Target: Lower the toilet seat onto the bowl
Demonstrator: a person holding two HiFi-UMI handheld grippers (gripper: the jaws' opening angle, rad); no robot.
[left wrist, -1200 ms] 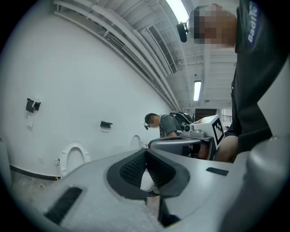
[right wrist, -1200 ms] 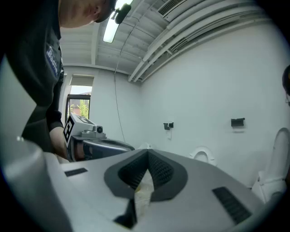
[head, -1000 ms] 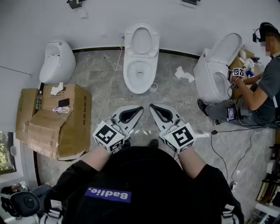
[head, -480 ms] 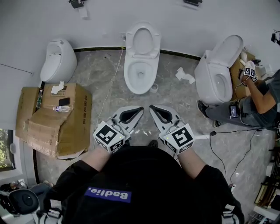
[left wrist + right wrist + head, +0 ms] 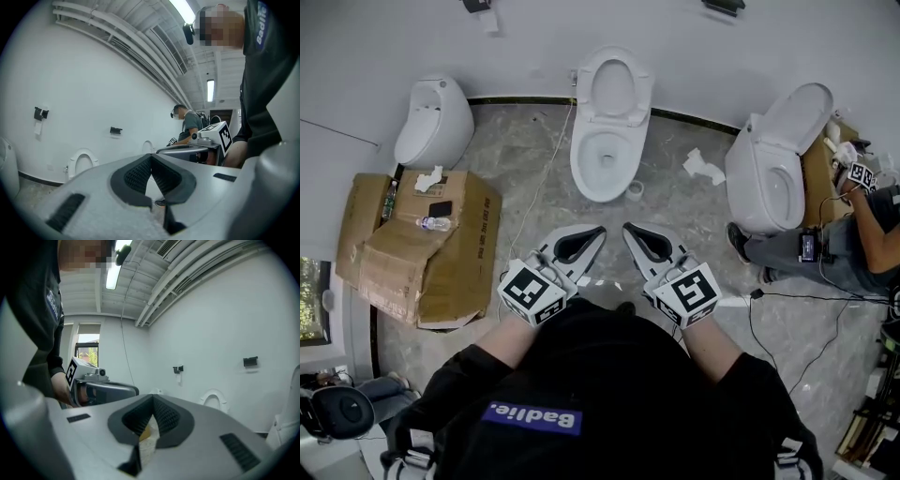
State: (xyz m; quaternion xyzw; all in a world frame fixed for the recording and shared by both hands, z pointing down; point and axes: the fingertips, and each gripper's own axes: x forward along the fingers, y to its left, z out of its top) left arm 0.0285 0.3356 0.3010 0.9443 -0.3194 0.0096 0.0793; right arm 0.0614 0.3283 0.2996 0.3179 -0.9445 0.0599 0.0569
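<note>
Standing well back from the target at this point, so nothing's in contact yet. Nearest the camera, the grey plastic left gripper (image 5: 600, 231) and the matching right gripper (image 5: 626, 227) are held side by side in front of the black shirt, tips angled in toward each other. On both, the ribbed black fingers (image 5: 133, 176) are pressed fully together with nothing in them. The tan patch showing through the right one's gap looks like background to me, not something it's holding. My guess is they're kept closed and tucked in because this job needs a nudge, not a grab.

Next out is open grey marble floor (image 5: 675, 202). A flattened brown cardboard box (image 5: 422, 253) sits along its left edge and a crumpled white tissue (image 5: 703, 167) lies further right.

At the far edge of the floor, against the white wall (image 5: 525, 47), is the white ceramic bowl (image 5: 605, 159). Its white oval toilet seat (image 5: 614, 86) is tipped up against the wall, which is why the bowl is wide open from above. That seat is what has to come down, and it's not started.

Off to the right there's a second white toilet (image 5: 769, 164) with its lid up, and a seated person (image 5: 853, 244) beside it.
</note>
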